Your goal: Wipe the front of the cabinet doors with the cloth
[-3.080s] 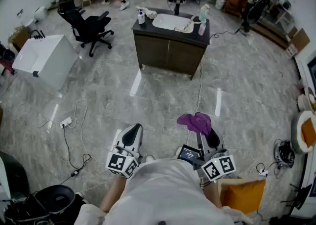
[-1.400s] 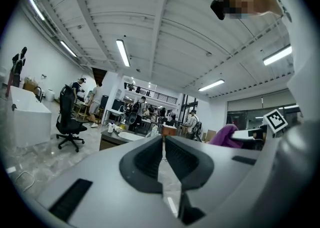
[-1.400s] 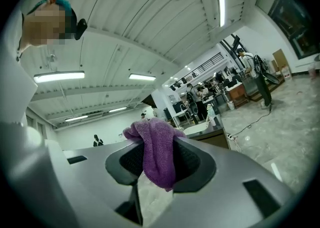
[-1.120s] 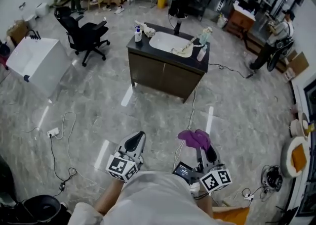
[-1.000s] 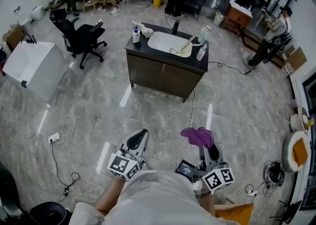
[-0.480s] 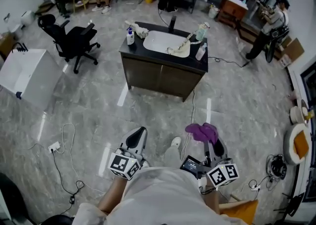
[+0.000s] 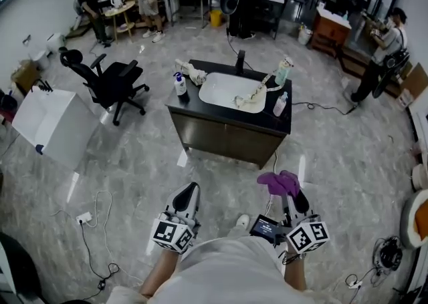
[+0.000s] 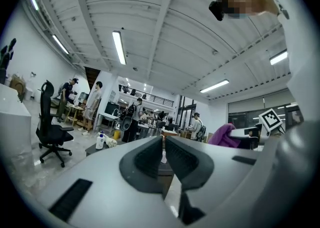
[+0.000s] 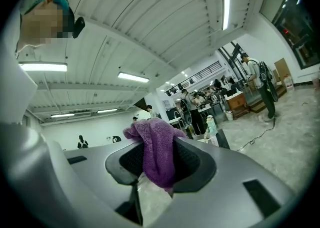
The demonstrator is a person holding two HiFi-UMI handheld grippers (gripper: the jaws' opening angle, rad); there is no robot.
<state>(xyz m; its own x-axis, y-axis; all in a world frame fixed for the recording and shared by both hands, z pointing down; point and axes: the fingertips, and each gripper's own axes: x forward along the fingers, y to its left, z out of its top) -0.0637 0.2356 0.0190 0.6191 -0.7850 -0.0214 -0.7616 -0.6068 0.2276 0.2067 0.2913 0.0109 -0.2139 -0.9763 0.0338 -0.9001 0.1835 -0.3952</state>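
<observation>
Count: 2 hand-held grippers (left [image 7: 191, 188], right [image 7: 289, 192]), 1 purple cloth [image 7: 278, 181], 1 sink cabinet [image 7: 227, 141], 1 office chair [image 7: 114, 85], 1 white box [image 7: 52, 125]. On the tabletop [image 7: 190, 100]: 3 bottles (pump [image 7: 179, 84], spray [image 7: 284, 70], small [image 7: 279, 104]), 1 basin [image 7: 224, 90], 1 faucet [image 7: 240, 62]. Background people are too small for a firm count.

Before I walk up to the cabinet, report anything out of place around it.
A cable trails over the floor from the cabinet toward you, a likely trip hazard. A pale, rope-like item lies across the sink rim.
</observation>
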